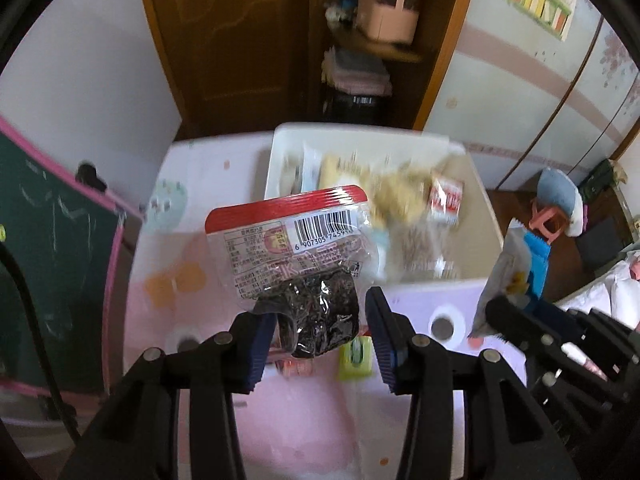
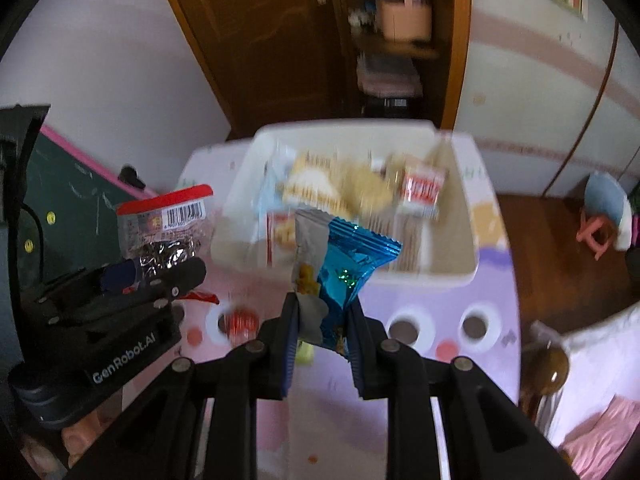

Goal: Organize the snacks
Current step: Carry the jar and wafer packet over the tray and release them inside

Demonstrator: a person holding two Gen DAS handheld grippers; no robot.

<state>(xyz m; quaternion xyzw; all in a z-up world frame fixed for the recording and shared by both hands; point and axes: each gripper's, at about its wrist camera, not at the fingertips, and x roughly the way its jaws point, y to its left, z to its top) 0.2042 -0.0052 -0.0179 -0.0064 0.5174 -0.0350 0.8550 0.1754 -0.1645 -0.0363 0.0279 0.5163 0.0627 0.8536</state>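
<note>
My left gripper (image 1: 320, 320) is shut on a clear seaweed snack pack with a red top edge and a barcode (image 1: 296, 248), held above the table in front of the white bin (image 1: 436, 288). My right gripper (image 2: 322, 320) is shut on a blue and grey snack packet (image 2: 340, 264), held upright just before the bin (image 2: 424, 278). The bin holds several snack packets, blurred by motion. Each gripper shows in the other's view: the right one (image 1: 516, 316) at the right, the left one (image 2: 160, 276) at the left.
A pink and lilac patterned table (image 1: 304, 420) carries small loose snacks: a green packet (image 1: 354, 358) and red ones (image 2: 240, 322). A chalkboard (image 1: 48, 240) stands at the left. A wooden door (image 1: 240, 40), a wardrobe and a small stool (image 2: 600, 232) are beyond.
</note>
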